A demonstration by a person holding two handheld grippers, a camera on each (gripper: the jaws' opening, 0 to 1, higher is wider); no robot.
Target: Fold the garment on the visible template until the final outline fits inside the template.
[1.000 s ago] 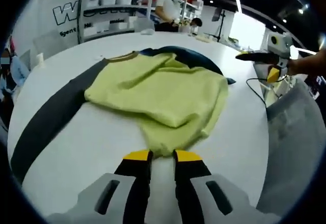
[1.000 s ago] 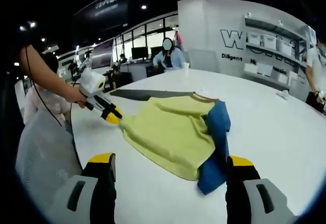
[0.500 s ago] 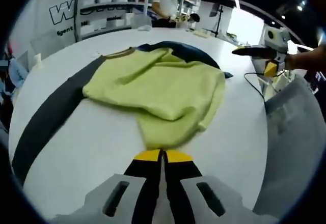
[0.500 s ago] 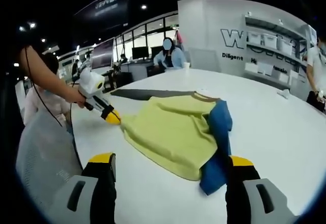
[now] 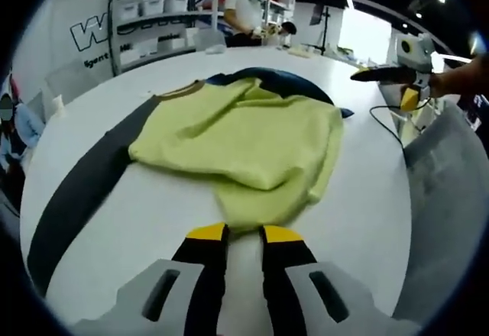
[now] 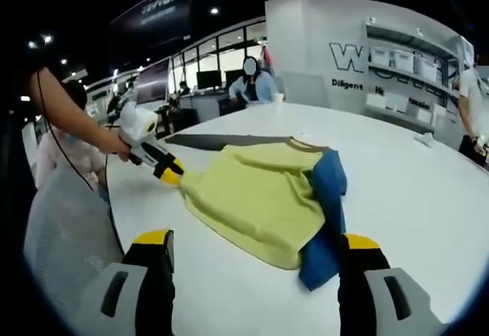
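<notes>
Both left gripper (image 5: 244, 233) jaws, pressed together earlier, now stand narrowly apart at the shirt (image 5: 244, 141) hem; right gripper (image 6: 260, 246) jaws wide, table (image 5: 359, 206) white.

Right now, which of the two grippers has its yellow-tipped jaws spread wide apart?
The right gripper: its jaws stand far apart, framing the yellow-green and blue garment. The left gripper has only a narrow gap, at the garment's near edge.

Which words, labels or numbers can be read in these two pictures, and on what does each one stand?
"W": large outlined letter on the white wall, cut off by the shelf unit.
"Diligent": small line under it in the right gripper view; the rest is hidden.
Dark overhead sign: too blurred to read.
Garment: no text.
</notes>
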